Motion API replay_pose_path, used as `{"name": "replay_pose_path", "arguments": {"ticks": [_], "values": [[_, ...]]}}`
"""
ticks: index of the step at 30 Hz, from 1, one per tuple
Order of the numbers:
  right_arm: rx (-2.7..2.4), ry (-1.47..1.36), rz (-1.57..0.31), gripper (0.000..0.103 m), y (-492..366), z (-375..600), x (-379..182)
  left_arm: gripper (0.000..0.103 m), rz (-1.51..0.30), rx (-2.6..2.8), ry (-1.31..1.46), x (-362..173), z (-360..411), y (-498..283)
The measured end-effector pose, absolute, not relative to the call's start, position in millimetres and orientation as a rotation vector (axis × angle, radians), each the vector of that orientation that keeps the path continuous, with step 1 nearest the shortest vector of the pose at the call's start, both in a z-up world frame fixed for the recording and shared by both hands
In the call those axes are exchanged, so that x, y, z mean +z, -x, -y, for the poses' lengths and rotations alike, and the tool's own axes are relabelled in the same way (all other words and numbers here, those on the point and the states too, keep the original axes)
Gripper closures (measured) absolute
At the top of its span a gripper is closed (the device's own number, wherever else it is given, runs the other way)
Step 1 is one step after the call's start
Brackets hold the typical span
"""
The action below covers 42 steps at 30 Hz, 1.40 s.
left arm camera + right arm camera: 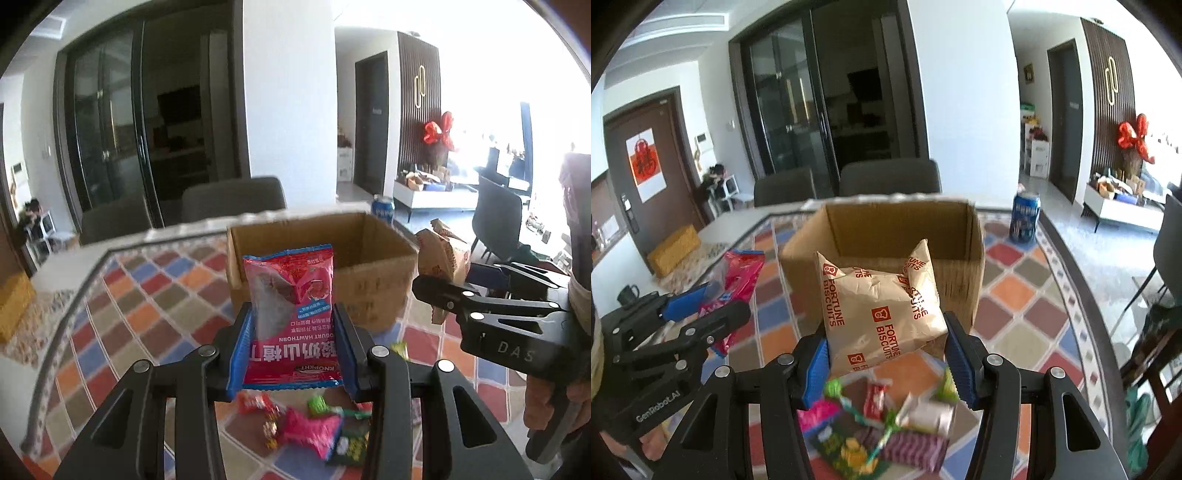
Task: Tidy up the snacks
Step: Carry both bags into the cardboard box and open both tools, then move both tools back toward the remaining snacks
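Blurring hides the detail of the loose sweets (879,424) heaped on the checked tablecloth (122,306) near its front edge, partly behind the fingers of both tools. The left gripper (293,343) is clenched on a red hawthorn packet (293,317), held upright. The right gripper (886,358) pinches a tan Fortune Biscuits bag (882,306). Both hang before the open cardboard box (960,288); its floor cannot be seen. A blue can (1026,218) stands toward the table's far right edge.

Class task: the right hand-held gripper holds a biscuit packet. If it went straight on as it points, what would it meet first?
Probably the cardboard box: the right hand-held gripper and its Fortune Biscuits packet point at the box's near wall, though depth is unclear.
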State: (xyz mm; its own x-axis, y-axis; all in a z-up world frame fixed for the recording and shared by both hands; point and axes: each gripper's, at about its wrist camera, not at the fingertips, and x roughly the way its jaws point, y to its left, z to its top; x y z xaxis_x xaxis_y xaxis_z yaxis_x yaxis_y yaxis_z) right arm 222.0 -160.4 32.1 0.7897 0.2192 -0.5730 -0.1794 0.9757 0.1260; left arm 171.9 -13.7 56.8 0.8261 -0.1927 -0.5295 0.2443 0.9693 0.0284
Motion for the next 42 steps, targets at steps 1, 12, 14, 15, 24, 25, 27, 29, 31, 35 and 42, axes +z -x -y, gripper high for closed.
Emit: {"name": "replay_pose_path", "arguments": {"ticks": [1, 12, 14, 15, 24, 25, 27, 29, 31, 35, 42], "values": [[0.212, -0.062, -0.616, 0.046, -225.4, 160.3, 35.2, 0.062, -0.541, -0.23, -0.099, 61.1, 13.9, -175.5], [0.219, -0.034, -0.625, 0.046, -292.7, 158.5, 57.3, 0.062, -0.558, -0.246, -0.097, 77.8, 10.6, -245.9], [0.218, -0.027, -0.64, 0.046, -301.5, 157.7, 56.5, 0.062, -0.574, -0.251, -0.097, 75.8, 11.3, -257.6], [0.215, -0.029, -0.652, 0.046, -307.4, 157.9, 54.9, 0.062, -0.581, -0.258, -0.096, 74.5, 11.7, -262.6], [0.226, -0.032, -0.744, 0.046, -356.7, 157.3, 38.7, 0.062, -0.671, -0.288, -0.072, 54.7, 13.3, -311.4], [0.222, -0.029, -0.751, 0.046, -360.7, 156.9, 37.2, 0.062, -0.684, -0.292, -0.063, 53.2, 13.1, -316.4], [0.216, -0.027, -0.766, 0.045, -367.9, 157.2, 34.0, 0.058, -0.704, -0.29, -0.06, 49.1, 13.2, -324.3], [0.205, -0.024, -0.776, 0.034, -372.0, 159.0, 33.0, 0.048, -0.696, -0.262, -0.074, 48.5, 14.3, -325.1], [0.174, -0.021, -0.776, 0.031, -373.6, 160.8, 31.5, 0.042, -0.682, -0.24, -0.088, 48.5, 14.0, -323.0], [0.146, -0.016, -0.781, 0.031, -371.9, 166.8, 31.4, 0.037, -0.68, -0.209, -0.095, 52.5, 12.3, -314.6], [0.166, -0.032, -0.771, 0.031, -343.8, 167.4, 37.8, 0.033, -0.676, -0.179, -0.104, 63.2, 11.8, -285.7]]}}
